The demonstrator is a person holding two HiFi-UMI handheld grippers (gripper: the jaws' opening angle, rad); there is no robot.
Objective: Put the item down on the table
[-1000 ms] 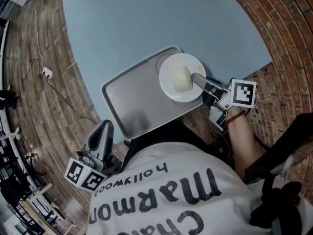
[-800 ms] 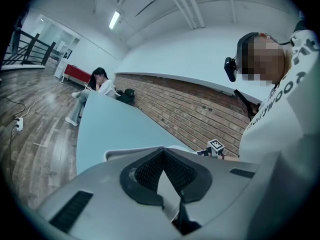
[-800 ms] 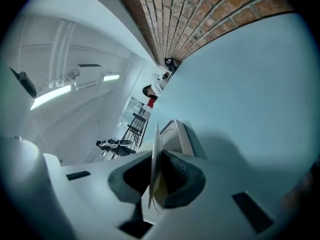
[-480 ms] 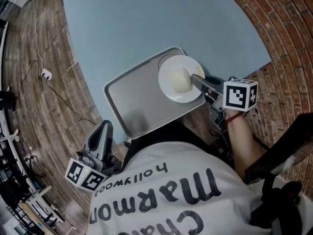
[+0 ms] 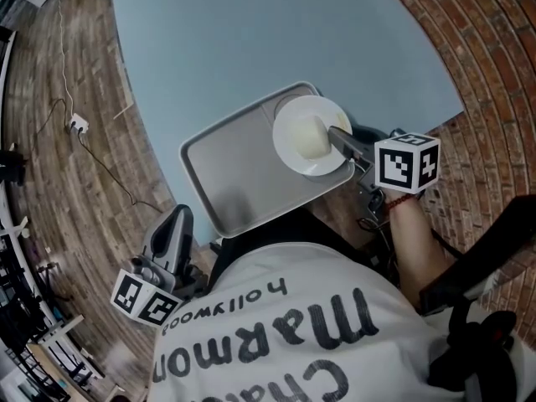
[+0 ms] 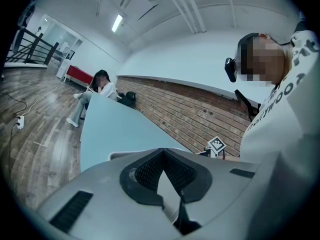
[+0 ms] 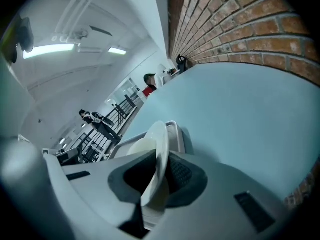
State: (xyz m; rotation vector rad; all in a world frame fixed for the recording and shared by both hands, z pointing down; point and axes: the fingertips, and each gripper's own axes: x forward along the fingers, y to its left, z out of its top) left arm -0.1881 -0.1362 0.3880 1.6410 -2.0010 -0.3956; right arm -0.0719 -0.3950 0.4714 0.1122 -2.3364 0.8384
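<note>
A white plate (image 5: 292, 117) with a pale rounded lump of food (image 5: 311, 138) on it is over the far right corner of a grey tray (image 5: 234, 174), which lies on the light blue table (image 5: 251, 32). My right gripper (image 5: 337, 137) is shut on the plate's near rim, its marker cube by my wrist. In the right gripper view the plate (image 7: 159, 139) stands edge-on between the pads of the right gripper (image 7: 156, 170). My left gripper (image 5: 179, 214) hangs low off the table's near edge with nothing in it; its jaws (image 6: 162, 153) meet at the tips.
A brick floor (image 5: 494, 74) lies right of the table and a wood floor (image 5: 50, 182) with a cable and socket (image 5: 78, 126) lies to the left. A seated person (image 6: 97, 91) is at the table's far end. Railings (image 7: 107, 124) stand beyond it.
My right wrist has rolled, so the marker cube has turned and shifted slightly left. The plate has stayed over the tray's corner in the grip. The left gripper has kept still.
</note>
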